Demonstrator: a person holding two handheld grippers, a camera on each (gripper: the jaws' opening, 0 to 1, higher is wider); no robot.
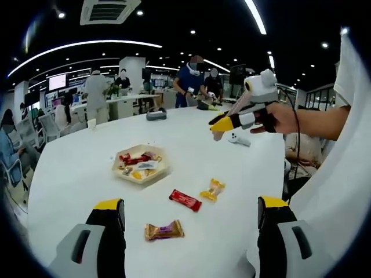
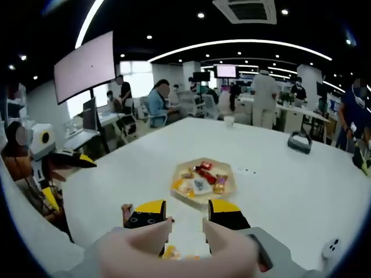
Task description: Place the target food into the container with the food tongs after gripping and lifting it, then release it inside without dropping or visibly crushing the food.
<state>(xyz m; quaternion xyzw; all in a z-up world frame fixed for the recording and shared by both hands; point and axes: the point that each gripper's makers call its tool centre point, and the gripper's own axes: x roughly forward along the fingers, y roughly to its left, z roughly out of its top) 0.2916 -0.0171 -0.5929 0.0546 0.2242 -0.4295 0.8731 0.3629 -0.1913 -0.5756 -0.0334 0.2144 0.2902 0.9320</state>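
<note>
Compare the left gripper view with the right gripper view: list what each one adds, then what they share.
Left gripper view: three loose wrapped sweets on the table, a red bar, a yellow sweet and a brown-and-purple sweet, plus the right gripper held up in a hand.

Right gripper view: a large wall screen and seated people at desks beneath it.

Both: the white table, the tray of sweets and a black object on the far side of the table.
</note>
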